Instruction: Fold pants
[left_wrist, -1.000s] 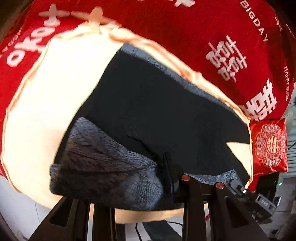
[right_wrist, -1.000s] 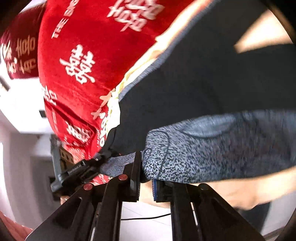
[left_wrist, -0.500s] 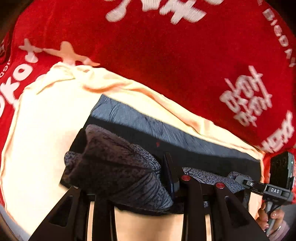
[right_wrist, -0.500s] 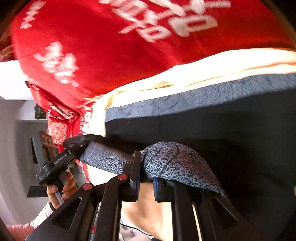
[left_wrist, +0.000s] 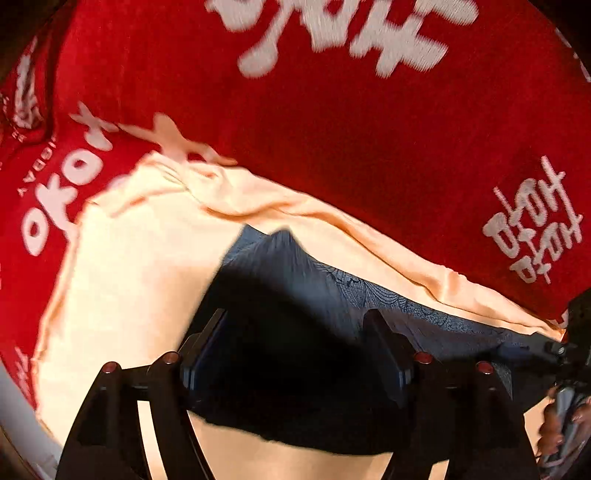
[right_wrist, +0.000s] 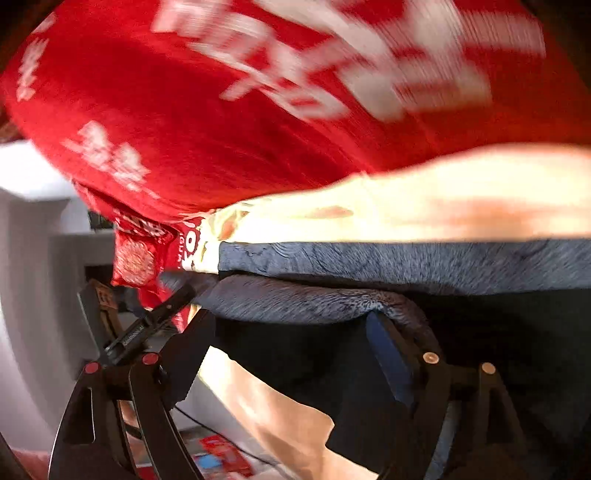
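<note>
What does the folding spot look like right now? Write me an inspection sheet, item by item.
Surface: cream cloth spread over a red blanket with white lettering.
Job's things: dark pants lie folded on the cream cloth, grey inside-out edge on top along the fold.
Clutter: red printed items low down, too blurred to name.
Grippers: left tongs and right tongs have both just been opening; jaws stand wide over the pants, pads not pressing the cloth.
Cables: one thin dark cable below the cloth edge.
Surroundings: red patterned cushion at the blanket's edge; pale wall behind.
</note>
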